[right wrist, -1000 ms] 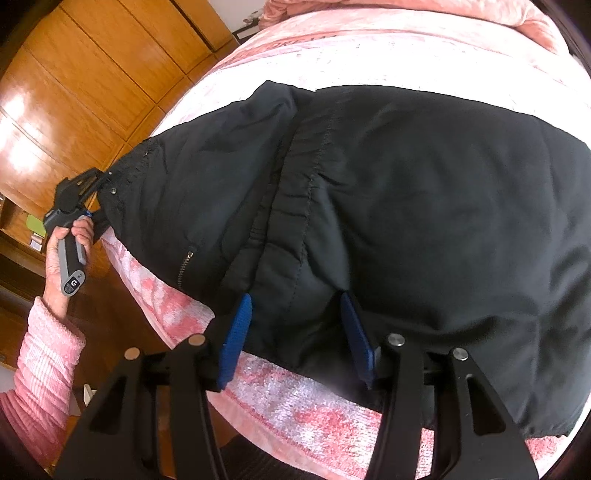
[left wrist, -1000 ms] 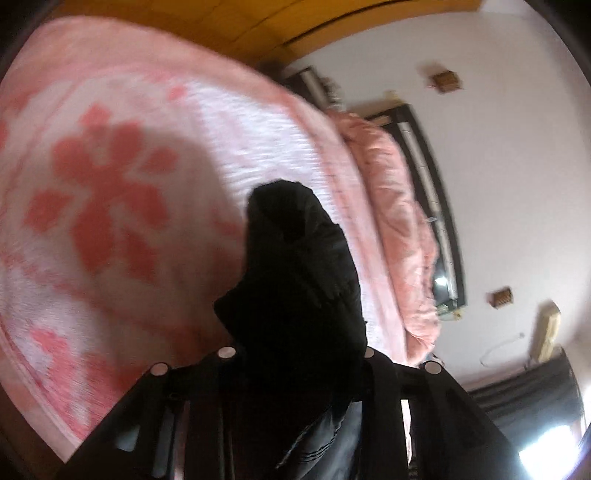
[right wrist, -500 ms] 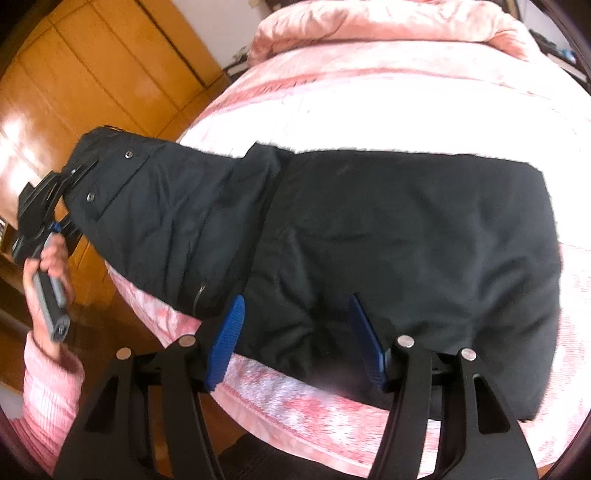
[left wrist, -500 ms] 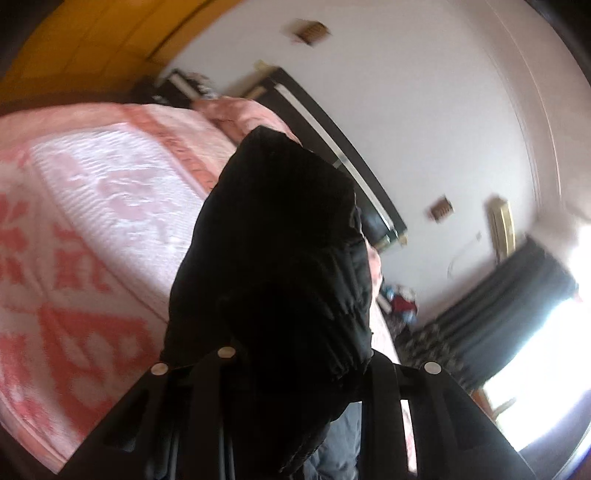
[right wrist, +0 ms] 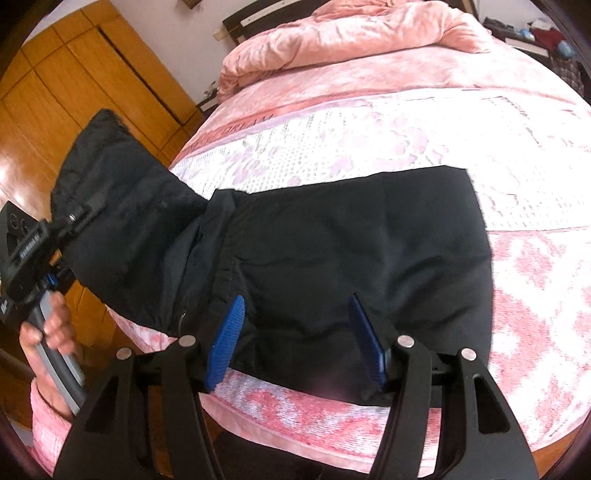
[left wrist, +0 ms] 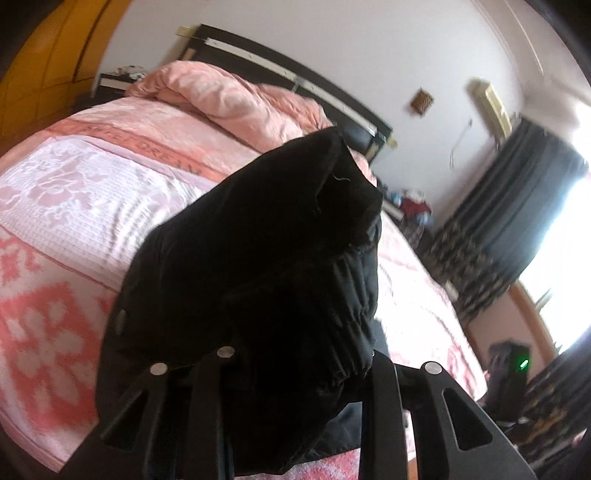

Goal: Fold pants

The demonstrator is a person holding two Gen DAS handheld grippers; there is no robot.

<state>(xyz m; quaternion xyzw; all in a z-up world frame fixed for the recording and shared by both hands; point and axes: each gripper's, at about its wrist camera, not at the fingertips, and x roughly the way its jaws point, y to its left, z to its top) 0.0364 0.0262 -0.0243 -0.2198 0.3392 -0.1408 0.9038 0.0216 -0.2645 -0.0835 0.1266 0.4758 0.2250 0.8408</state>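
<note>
Black pants [right wrist: 351, 240] lie across the near edge of the pink bed [right wrist: 406, 122]. My left gripper [right wrist: 70, 218] is shut on the waistband end of the pants [left wrist: 258, 266] and holds it lifted off the bed's left side; the cloth hides its fingertips in the left wrist view. My right gripper [right wrist: 295, 332] is open, its blue pads [right wrist: 227, 339] hovering over the near part of the pants, holding nothing.
A rumpled pink duvet [right wrist: 351, 33] lies at the head of the bed by the dark headboard [left wrist: 295, 77]. A wooden wardrobe [right wrist: 92, 92] stands left. Dark curtains [left wrist: 517, 206] and a bright window are right. A nightstand with clutter [left wrist: 410, 206] sits beside the bed.
My left gripper has lifted the waistband end higher and swung it up over the bed. My right gripper has drawn back, so more of the bed and pants shows.
</note>
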